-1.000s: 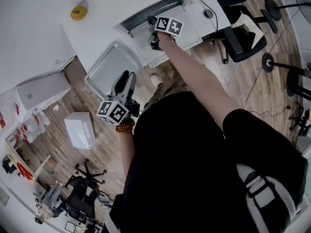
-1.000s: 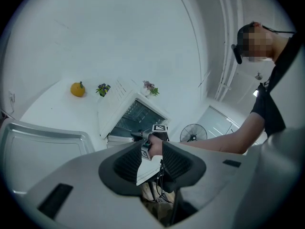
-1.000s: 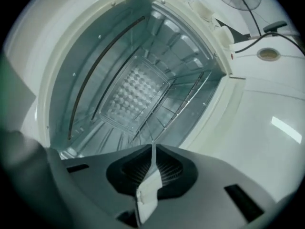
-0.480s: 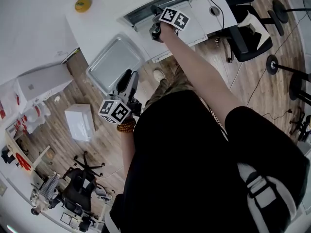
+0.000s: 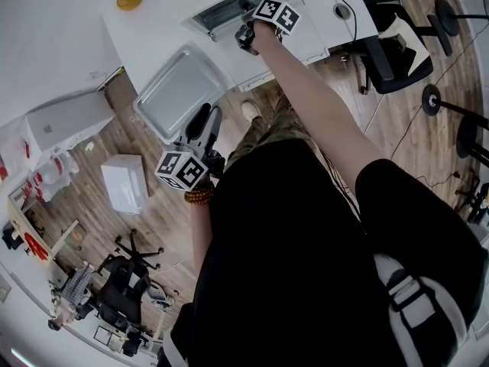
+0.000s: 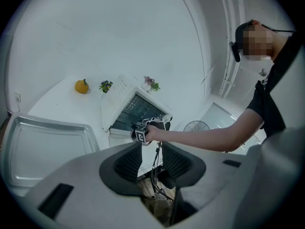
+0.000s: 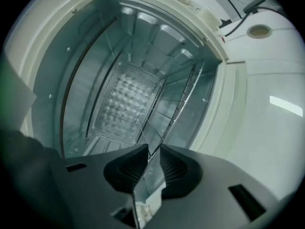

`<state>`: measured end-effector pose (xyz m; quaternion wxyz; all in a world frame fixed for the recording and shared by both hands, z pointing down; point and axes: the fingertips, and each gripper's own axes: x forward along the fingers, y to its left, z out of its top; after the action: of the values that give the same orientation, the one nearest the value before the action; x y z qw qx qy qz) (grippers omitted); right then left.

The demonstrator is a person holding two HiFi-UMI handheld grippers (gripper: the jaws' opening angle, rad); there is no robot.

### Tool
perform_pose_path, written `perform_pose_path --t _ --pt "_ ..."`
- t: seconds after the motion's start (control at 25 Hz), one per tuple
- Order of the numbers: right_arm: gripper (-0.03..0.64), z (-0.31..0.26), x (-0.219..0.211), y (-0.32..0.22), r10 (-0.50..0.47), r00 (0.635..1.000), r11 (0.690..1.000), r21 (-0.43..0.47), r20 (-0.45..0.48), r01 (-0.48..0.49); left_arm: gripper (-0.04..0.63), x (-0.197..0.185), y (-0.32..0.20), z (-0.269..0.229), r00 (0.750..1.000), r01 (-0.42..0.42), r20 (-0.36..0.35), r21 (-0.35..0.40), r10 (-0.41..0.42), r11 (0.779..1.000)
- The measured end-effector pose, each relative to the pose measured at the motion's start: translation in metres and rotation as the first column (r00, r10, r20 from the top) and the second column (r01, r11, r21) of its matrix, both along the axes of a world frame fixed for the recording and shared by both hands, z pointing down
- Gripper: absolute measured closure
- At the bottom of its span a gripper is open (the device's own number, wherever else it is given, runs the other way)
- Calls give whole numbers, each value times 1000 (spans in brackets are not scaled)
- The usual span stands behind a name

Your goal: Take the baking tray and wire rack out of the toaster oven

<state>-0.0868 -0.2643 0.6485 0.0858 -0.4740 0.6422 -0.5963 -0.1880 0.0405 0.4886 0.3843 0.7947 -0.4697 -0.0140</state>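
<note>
Right tool (image 7: pixel 153 152) jaws have just been opening, loose around the rack's (image 7: pixel 165 114) front edge in the oven (image 7: pixel 57 80), rack not yet out; tray (image 5: pixel 179 90) lies at the table's (image 5: pixel 76 37) near edge; left tool (image 6: pixel 150 148) released, empty.

Baking tray (image 5: pixel 179 90) outside, wire rack (image 7: pixel 172 109) tilted inside oven (image 7: pixel 52 80)

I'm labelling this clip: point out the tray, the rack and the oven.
Tray (image 5: pixel 179 90): head view, its flat bottom.
Rack (image 7: pixel 182 94): right gripper view, a side wire.
Oven (image 6: pixel 137 110): left gripper view, its open cavity.
</note>
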Motion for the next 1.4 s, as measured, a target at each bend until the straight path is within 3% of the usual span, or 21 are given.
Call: perform_pose_path --t 0.12,0.36,0.52,0.6,0.76,0.92,1.0,1.12,1.2,1.24,1.4 --pt "530 -2 2 9 -30 999 999 12 -23 30 449 6 -1 0 1000 -6 -6 3 6 1000" --pt "538 -7 15 45 -10 993 999 31 116 7 449 11 -6 1 1000 -24 -13 6 24 1000" --pt "470 -9 31 40 30 984 996 78 174 -45 449 9 -5 4 1000 -19 -19 -1 19 1000" --pt "465 -3 34 32 21 988 997 69 153 -32 449 10 -3 6 1000 -22 -20 -6 22 1000" --pt "531 3 33 31 -30 996 999 44 89 26 449 12 -4 8 999 -24 -25 -9 23 1000" --pt "531 -11 40 54 25 979 998 59 202 -38 449 8 -2 6 999 -9 -34 -8 8 1000" --pt "459 -13 44 51 41 971 995 76 234 -60 451 3 -3 6 999 6 -46 -8 -6 1000" --pt "443 -7 43 36 7 986 997 79 165 -20 454 0 -5 8 998 16 -62 -7 -16 1000" --pt "520 -2 40 33 -29 994 998 58 102 23 456 0 -6 8 997 20 -73 -6 -21 1000" --pt "520 -2 39 34 -39 995 998 53 89 34 456 0 -6 7 997 20 -75 -2 -20 1000" --pt "545 -12 42 43 -27 991 998 61 132 19 456 -4 -6 3 997 15 -79 13 -14 1000"
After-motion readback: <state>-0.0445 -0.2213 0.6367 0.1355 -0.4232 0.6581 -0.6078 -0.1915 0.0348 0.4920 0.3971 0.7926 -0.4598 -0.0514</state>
